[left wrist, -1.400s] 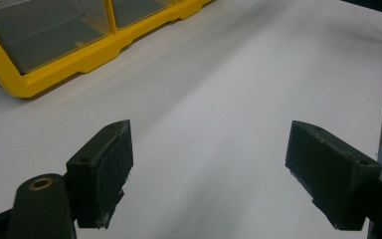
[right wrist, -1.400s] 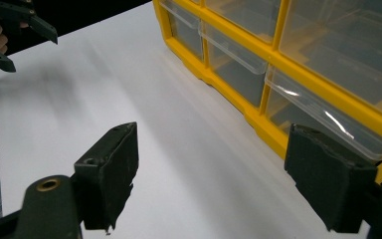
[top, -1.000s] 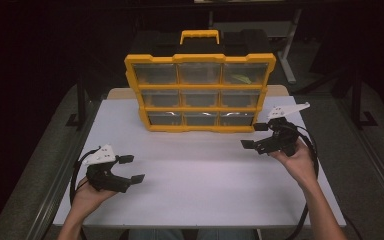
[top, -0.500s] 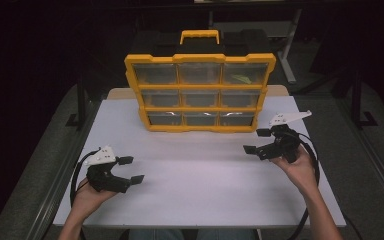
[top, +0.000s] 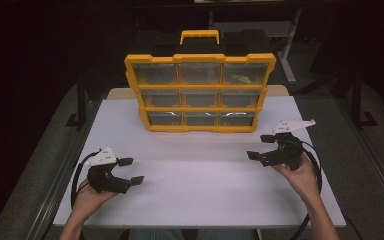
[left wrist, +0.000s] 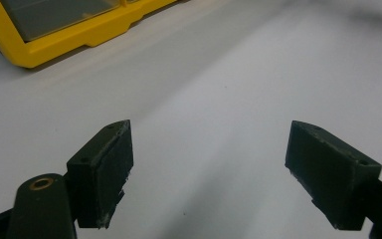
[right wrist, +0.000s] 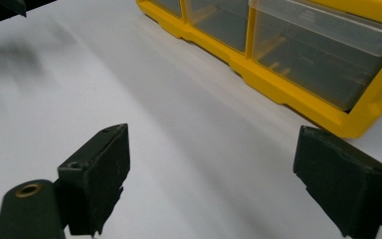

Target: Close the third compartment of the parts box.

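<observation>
Upper centre of the frame, the yellow drawer organizer (top: 200, 92) stands upright on my white counter (top: 200, 190): rigid plastic, probably bulky; I'd take its top handle (top: 199, 36). Right claw (top: 264, 147) and left claw (top: 131, 170) spread wide, empty.

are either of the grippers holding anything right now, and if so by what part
Nothing is held. The left gripper and the right gripper both have their jaws wide apart over the bare white table, short of the yellow drawer organizer.

Light: bright on the white table (top: 205, 180), surroundings dark
Shadows: soft, beside the yellow organizer (top: 200, 92)
Focus: table edges blurred in gripper views
</observation>
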`<state>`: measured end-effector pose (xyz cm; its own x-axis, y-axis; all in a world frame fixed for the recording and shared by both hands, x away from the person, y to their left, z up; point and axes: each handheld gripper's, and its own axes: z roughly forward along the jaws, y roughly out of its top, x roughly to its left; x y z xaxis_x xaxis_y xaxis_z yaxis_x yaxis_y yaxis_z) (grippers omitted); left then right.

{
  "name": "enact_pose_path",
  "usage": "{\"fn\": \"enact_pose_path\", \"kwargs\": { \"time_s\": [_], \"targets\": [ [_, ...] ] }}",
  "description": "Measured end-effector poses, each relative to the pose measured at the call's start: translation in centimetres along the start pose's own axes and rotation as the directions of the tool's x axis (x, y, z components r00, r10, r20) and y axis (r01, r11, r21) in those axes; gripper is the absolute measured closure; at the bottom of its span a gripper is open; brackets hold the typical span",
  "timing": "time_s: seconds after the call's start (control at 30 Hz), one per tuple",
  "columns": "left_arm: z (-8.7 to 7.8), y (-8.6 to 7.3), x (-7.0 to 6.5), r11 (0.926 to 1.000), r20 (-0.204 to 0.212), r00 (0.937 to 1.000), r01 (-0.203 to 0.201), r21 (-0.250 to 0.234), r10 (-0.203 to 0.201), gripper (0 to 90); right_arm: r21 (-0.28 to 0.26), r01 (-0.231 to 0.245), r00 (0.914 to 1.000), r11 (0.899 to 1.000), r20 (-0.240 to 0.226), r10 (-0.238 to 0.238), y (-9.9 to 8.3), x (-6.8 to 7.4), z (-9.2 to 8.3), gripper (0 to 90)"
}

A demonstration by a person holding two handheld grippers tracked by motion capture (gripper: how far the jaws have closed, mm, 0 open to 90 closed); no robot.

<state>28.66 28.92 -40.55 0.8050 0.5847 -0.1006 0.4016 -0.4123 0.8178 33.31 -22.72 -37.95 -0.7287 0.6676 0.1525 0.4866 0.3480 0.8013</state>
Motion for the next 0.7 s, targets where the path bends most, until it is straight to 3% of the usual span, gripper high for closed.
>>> {"fn": "enact_pose_path", "kwargs": {
  "time_s": [0.2,0.7],
  "targets": [
    [0.1,-0.3,0.1,0.9999,-0.001,0.9999,0.016,0.001,-0.016,19.1,0.0,-0.001,0.9999,1.0,0.015,0.001,-0.8,0.1,-0.2,13.8],
    [0.5,-0.7,0.0,0.9999,0.007,0.9999,0.014,0.008,-0.014,19.1,-0.018,-0.018,0.9995,1.0,0.026,0.019,-2.4,-0.1,-0.7,13.8]
  ]
}}
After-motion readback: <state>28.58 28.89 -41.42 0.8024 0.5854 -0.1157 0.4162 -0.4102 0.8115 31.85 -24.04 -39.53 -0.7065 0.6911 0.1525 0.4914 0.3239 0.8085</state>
